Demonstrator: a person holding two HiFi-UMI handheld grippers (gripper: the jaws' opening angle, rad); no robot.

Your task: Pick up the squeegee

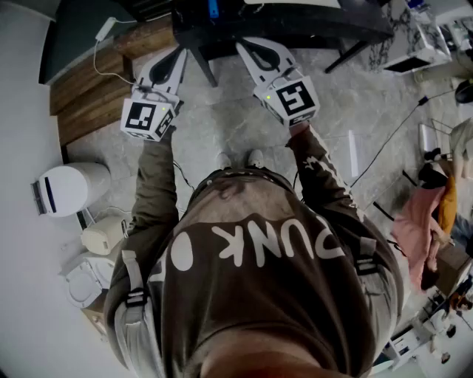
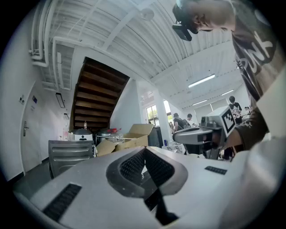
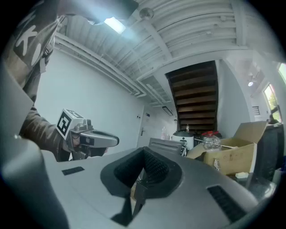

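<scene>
Judging by every view, nothing of the pickup is done: the left hand-held gripper (image 1: 177,55) and the right hand-held gripper (image 1: 250,50) point level above the floor (image 1: 222,125), each with jaws pressed together on nothing. No squeegee shows anywhere, so finding, reaching and grasping it are all left. The dark furniture (image 1: 295,22) ahead is cut off at the head view's top edge.

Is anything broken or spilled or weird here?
Nothing looks spilled or broken. The left gripper and the right gripper are both level, shut and empty. No squeegee shows in any view.
</scene>
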